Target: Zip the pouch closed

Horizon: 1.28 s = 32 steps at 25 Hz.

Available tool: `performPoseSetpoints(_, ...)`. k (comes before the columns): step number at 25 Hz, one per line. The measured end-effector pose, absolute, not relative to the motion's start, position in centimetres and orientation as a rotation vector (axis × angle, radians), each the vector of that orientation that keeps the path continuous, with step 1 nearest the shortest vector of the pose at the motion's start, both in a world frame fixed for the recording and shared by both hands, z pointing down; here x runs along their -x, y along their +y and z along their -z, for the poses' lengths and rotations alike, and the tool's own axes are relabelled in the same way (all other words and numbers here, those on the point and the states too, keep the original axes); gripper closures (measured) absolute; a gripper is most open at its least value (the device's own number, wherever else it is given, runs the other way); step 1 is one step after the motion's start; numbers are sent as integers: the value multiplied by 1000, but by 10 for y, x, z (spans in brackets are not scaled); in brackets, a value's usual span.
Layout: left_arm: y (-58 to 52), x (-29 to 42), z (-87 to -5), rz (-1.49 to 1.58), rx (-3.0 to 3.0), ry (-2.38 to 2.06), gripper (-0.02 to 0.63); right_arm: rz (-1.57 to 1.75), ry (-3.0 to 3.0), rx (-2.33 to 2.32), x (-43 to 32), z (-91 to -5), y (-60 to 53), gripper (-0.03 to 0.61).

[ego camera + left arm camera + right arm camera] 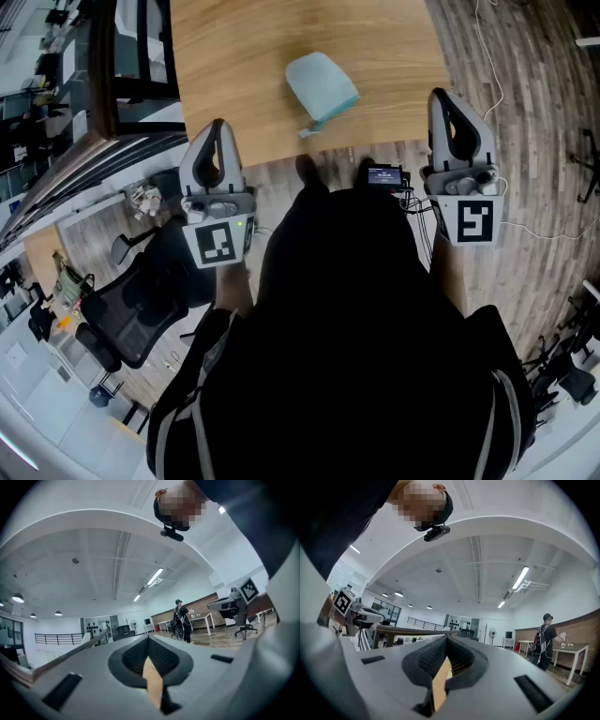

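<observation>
Head view is the only one showing the pouch: it lies on the wooden table, well ahead of both tools. Left gripper and right gripper are both closed tight on nothing. Their own views just catch ceiling and a distant person.

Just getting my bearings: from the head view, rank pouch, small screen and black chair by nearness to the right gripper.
1. Small screen, just left of the right gripper.
2. Pouch, on the table, farther left.
3. Black chair, far lower left.
</observation>
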<state>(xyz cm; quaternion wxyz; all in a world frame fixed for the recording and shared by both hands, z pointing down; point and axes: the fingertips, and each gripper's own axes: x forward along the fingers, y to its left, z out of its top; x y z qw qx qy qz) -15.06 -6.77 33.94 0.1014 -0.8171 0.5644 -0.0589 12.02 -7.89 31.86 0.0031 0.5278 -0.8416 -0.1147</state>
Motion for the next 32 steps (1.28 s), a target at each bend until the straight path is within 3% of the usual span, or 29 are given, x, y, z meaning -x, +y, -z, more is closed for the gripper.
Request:
performPoseSetpoints(9, -70, 142, -348, 222, 2456, 1582, 617, 364, -2690, -1591, -109, -319, -76, 566)
performPoseSetpoints(15, -48, 91, -537, 1131, 2583, 905, 617, 272, -2661, -1583, -108, -338, -73, 566)
performPoseSetpoints(19, -34, 77, -644, 1462, 2554, 539, 617, 222, -2630, -1602, -114, -348, -66, 566)
performPoseSetpoints(24, -40, 81, -719, 1734, 2435, 345, 612, 186, -2570, -1675, -130, -355, -53, 566)
performPoseSetpoints(26, -34, 81, -727, 1814, 2443, 287, 590, 169, -2545, -1718, -139, -356, -47, 566)
performPoseSetpoints(28, -30, 82, -731, 1862, 2462, 289, 412, 148, -2520, -1761, -148, -358, -42, 566)
performPoseSetpoints(32, -29, 85, -741, 1891, 2405, 301, 405, 131, -2481, -1817, -160, -361, -33, 566)
